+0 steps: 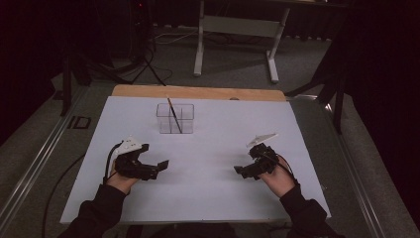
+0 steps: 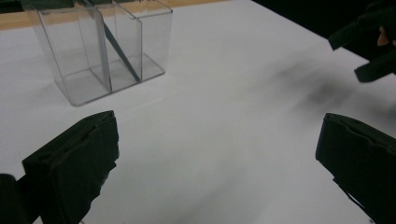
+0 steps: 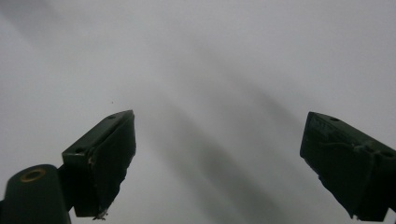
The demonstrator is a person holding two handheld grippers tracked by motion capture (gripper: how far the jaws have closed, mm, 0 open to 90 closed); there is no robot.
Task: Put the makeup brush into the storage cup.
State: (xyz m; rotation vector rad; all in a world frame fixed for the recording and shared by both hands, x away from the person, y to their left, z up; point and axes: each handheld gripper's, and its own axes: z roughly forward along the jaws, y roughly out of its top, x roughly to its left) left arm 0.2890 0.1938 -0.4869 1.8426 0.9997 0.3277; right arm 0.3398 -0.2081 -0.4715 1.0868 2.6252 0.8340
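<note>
A clear plastic organizer (image 1: 175, 118) with compartments stands on the white table sheet (image 1: 208, 148), toward the back middle. A thin dark stick (image 1: 173, 114) leans inside it. In the left gripper view the clear organizer (image 2: 100, 46) sits ahead to the upper left, the stick (image 2: 119, 51) slanting through it. My left gripper (image 1: 159, 168) rests low at the front left, jaws wide apart and empty. My right gripper (image 1: 241, 171) rests at the front right, open and empty, facing bare white sheet (image 3: 210, 70). The right gripper (image 2: 369, 51) also appears far off in the left gripper view.
The white sheet covers a wooden tabletop (image 1: 198, 92) whose far edge shows. Beyond it stands a white desk frame (image 1: 237, 34) on grey floor. Black cables (image 1: 59, 183) trail off the table's left side. A metal rail (image 1: 34, 163) runs along the left.
</note>
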